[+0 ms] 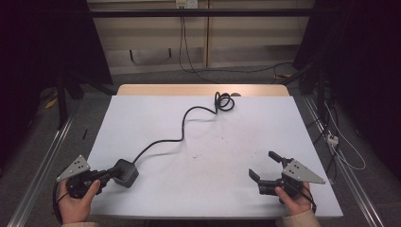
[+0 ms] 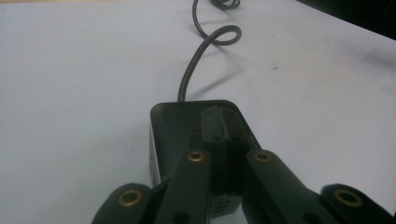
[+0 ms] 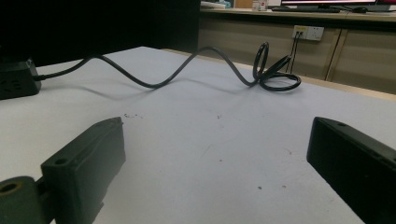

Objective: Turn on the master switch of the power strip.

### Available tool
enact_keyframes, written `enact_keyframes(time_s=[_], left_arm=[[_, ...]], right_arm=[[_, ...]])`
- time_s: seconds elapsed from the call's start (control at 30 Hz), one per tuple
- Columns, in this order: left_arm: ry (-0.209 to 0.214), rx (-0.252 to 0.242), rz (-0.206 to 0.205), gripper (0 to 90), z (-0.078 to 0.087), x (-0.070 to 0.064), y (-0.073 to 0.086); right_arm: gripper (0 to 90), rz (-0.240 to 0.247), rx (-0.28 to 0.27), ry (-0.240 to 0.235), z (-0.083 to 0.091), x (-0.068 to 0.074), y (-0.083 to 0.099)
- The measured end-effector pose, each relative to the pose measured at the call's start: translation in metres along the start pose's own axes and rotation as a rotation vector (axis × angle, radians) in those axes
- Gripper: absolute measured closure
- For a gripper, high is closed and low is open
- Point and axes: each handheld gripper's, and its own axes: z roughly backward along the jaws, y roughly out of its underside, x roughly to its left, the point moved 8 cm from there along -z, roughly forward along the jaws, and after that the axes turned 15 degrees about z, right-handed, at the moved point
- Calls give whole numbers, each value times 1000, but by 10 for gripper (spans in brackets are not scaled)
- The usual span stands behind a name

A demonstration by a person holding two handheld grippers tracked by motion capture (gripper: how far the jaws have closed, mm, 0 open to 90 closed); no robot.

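A black power box (image 1: pixel 126 171) lies near the front left of the white table (image 1: pixel 222 137). Its black cable (image 1: pixel 163 141) snakes back to a coil (image 1: pixel 224 101) at the far edge. My left gripper (image 1: pixel 111 174) is shut, its jaws pressed together and lying over the top of the box (image 2: pixel 180 126). The left gripper (image 2: pixel 223 128) has nothing visible between its pads. My right gripper (image 1: pixel 263 164) stands open at the front right with nothing between its jaws. From the right gripper (image 3: pixel 217 140) the box (image 3: pixel 16 79) and the coil (image 3: pixel 275 70) show farther off.
A wooden strip (image 1: pixel 203 90) runs along the table's far edge. Loose cables and a white power strip (image 1: pixel 332 138) lie on the floor at the right. Metal rails (image 1: pixel 42 165) flank the table. A wall socket (image 3: pixel 307 31) is behind.
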Motion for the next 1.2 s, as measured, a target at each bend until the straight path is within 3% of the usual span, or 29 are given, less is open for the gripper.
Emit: enact_keyframes(time_s=[0.17,0.33,0.6,0.87,1.2], left_arm=[[3,1,-7,900,-1,-3,-1],[6,-34,6,886,2,-6,-7],[4,-52,26,688,3,-8,-13],[16,-61,48,343,-2,-13,-17],[18,-77,63,170,-9,-16,-20]], right_arm=[[36,2,3,-5,-1,1,0],[36,0,3,-5,-1,1,0],[36,-1,3,-3,-1,1,1],[36,-1,4,-1,1,0,1],[36,4,4,-1,3,0,1]])
